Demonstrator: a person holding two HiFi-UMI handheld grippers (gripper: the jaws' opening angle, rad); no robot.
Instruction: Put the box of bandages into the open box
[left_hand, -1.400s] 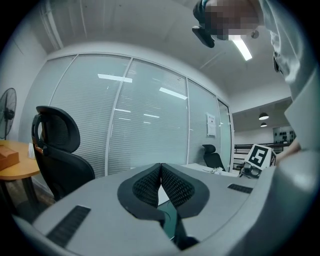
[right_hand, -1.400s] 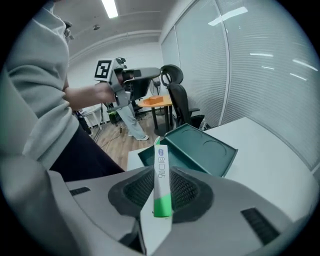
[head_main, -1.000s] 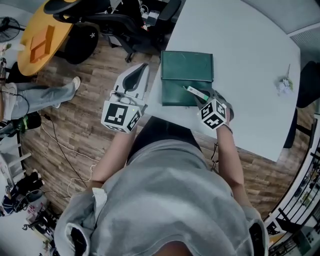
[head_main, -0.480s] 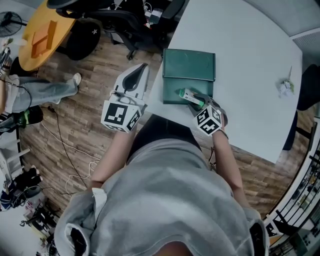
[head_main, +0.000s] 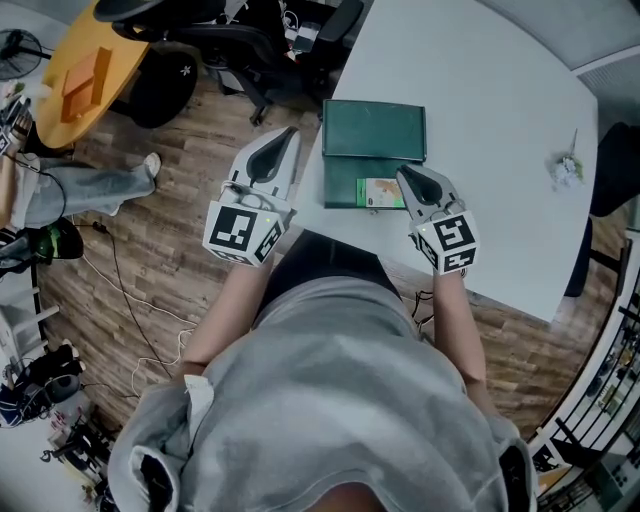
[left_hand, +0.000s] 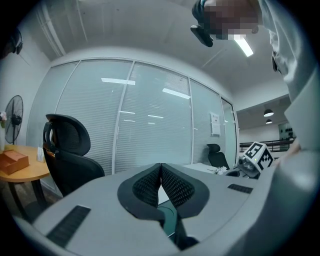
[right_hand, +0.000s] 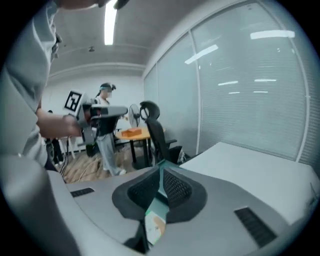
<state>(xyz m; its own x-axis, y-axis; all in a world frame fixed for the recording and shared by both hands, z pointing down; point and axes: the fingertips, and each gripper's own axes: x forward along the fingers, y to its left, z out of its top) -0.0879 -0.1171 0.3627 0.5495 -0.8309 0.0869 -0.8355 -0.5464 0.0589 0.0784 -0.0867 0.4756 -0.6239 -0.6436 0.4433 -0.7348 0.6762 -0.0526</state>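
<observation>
Left claw: I am holding it off the counter's edge, over the wooden floor and just left of the open box. Its jaws are pressed together with nothing between them, as the left gripper view is showing plainly.

Open box: the dark green box is sitting on the white counter between my two claws, its lid lying flat on the far side.

Box of bandages: it is lying flat inside the open box, against the near wall, with its long axis running left to right across my view.

Right claw: this is the nearer one by far. Its tips are hanging just right of the bandage box's right end, pointing away from me. The jaws are closing and the tips are already meeting. In the right gripper view the bandage box is only showing low in the gap behind the pads, so I am judging that it is not being pinched.

Key relation: the bandage box is lying down and to the left of the right claw's tips, and it looks to be resting in place.

Writing: I am reading nothing on the bandage box, whose print is too small. The claws' cubes are showing only black-and-white square patterns.
</observation>
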